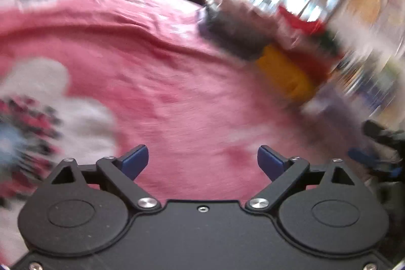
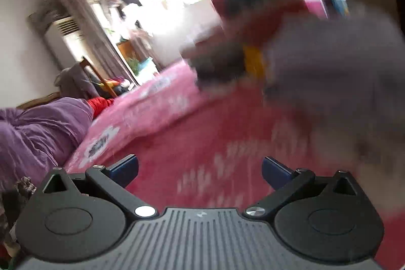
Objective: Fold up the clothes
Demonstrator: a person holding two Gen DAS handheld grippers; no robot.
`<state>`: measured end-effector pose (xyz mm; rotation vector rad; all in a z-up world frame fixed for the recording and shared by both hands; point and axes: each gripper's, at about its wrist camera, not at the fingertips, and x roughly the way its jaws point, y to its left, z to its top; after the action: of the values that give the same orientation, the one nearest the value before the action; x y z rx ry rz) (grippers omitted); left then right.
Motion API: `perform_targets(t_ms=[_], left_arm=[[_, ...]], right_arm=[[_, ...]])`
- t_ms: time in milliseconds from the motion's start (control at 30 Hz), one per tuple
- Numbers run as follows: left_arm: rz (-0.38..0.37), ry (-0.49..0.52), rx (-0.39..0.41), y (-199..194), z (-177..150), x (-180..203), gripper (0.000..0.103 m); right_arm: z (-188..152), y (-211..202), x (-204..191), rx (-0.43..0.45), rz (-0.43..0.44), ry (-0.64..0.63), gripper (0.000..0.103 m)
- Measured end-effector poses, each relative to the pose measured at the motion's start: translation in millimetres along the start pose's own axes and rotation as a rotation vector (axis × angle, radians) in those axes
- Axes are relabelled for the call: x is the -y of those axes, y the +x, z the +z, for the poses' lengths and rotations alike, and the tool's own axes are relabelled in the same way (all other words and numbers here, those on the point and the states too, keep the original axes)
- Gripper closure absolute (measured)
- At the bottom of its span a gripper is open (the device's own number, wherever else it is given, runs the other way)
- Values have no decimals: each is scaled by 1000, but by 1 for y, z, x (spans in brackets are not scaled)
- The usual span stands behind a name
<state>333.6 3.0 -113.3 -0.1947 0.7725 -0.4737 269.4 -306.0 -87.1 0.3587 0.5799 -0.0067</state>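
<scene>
Ahead of both empty, spread claws (image 1: 202,162) (image 2: 200,172), blurred clothes pile (image 1: 253,34) on pink bedspread (image 1: 164,92).

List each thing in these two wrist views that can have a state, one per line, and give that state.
Left gripper: jaws open, holding nothing.
Right gripper: jaws open, holding nothing.
Pink patterned bedspread: spread out, lightly wrinkled.
Pile of dark, yellow and red clothes: heaped, blurred; folded or not cannot be told.
Grey garment: lying loose at the right, blurred.
Purple quilt: bunched up at the bed's edge.
</scene>
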Motion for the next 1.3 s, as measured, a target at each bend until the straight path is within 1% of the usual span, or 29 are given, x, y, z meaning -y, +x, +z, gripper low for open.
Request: perform_targets(t_ms=[100, 133, 167, 200, 300, 367, 400, 467, 533, 700, 800, 933, 1033, 1167, 1233, 1300], left_arm=[[149, 180, -34, 3, -10, 9, 8], [196, 240, -56, 5, -15, 12, 8], [233, 285, -78, 10, -20, 14, 8], [253, 313, -97, 15, -25, 14, 7], [295, 341, -101, 23, -33, 16, 1], [320, 317, -116, 25, -33, 18, 1], [331, 286, -126, 28, -33, 17, 1], [338, 249, -130, 31, -31, 15, 1], [339, 236, -132, 33, -30, 14, 1], [335, 221, -105, 28, -33, 15, 0], [338, 208, -93, 25, -34, 16, 1], [365, 156, -88, 17, -44, 20, 1], [393, 122, -76, 7, -57, 26, 1], [405, 58, -86, -12, -69, 27, 1], [410, 11, -93, -27, -78, 30, 1], [437, -18, -96, -46, -88, 36, 1]], right_arm=[[-45, 9, -11, -53, 37, 90, 0], [-58, 11, -16, -64, 40, 95, 0], [-65, 15, -23, -59, 19, 33, 0], [-71, 18, -31, -56, -4, -26, 0], [-83, 25, -51, -62, -87, -160, 0], [-85, 29, -61, -96, -129, -221, 0], [-82, 28, -60, -109, -135, -233, 0], [-81, 27, -55, -114, -132, -219, 0], [-79, 27, -51, -116, -132, -199, 0], [-73, 30, -54, -145, -144, -172, 0], [-69, 30, -52, -165, -128, -152, 0], [-74, 27, -58, -204, -122, -231, 0], [-79, 21, -61, -222, -115, -268, 0], [-83, 4, -58, -238, -64, -220, 0], [-83, -5, -57, -245, -39, -207, 0], [-84, -15, -56, -252, -13, -194, 0]])
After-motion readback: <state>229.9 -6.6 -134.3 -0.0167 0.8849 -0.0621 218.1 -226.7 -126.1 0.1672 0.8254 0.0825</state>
